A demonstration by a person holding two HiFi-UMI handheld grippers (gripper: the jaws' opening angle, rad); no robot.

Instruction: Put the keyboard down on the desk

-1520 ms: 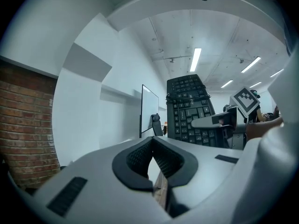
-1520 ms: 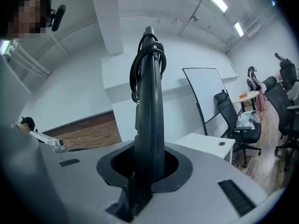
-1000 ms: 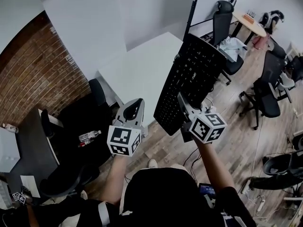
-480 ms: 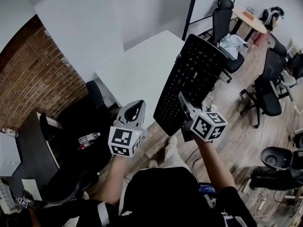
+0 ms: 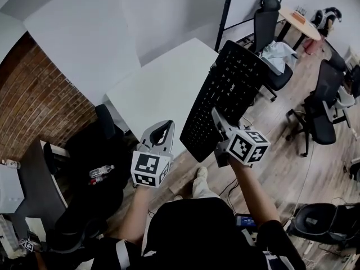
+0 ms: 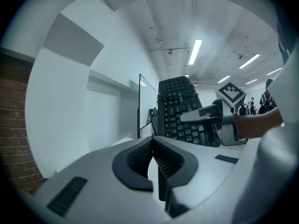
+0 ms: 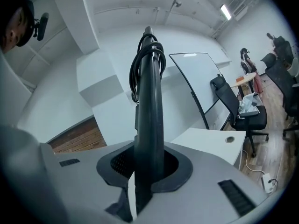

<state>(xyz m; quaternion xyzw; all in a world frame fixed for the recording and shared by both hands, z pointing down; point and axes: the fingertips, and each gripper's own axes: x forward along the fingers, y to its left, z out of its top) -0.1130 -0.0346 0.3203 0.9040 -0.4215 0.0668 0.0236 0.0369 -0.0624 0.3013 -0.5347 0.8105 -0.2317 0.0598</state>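
Note:
A black keyboard hangs in the air, tilted on edge over the right rim of the white desk. My right gripper is shut on its near end. In the right gripper view the keyboard stands edge-on between the pads, with its coiled cable at the far end. My left gripper is shut and holds nothing, above the desk's near edge. In the left gripper view its jaws meet; the keyboard and the right gripper show beyond them.
Black office chairs stand right of the desk, and another further right on the wooden floor. A whiteboard leans behind the desk. A brick wall, a dark chair and a water bottle are at left.
The desk has drawn nearer and lower in the head view as the person stepped forward. Both grippers and the keyboard keep the same pose.

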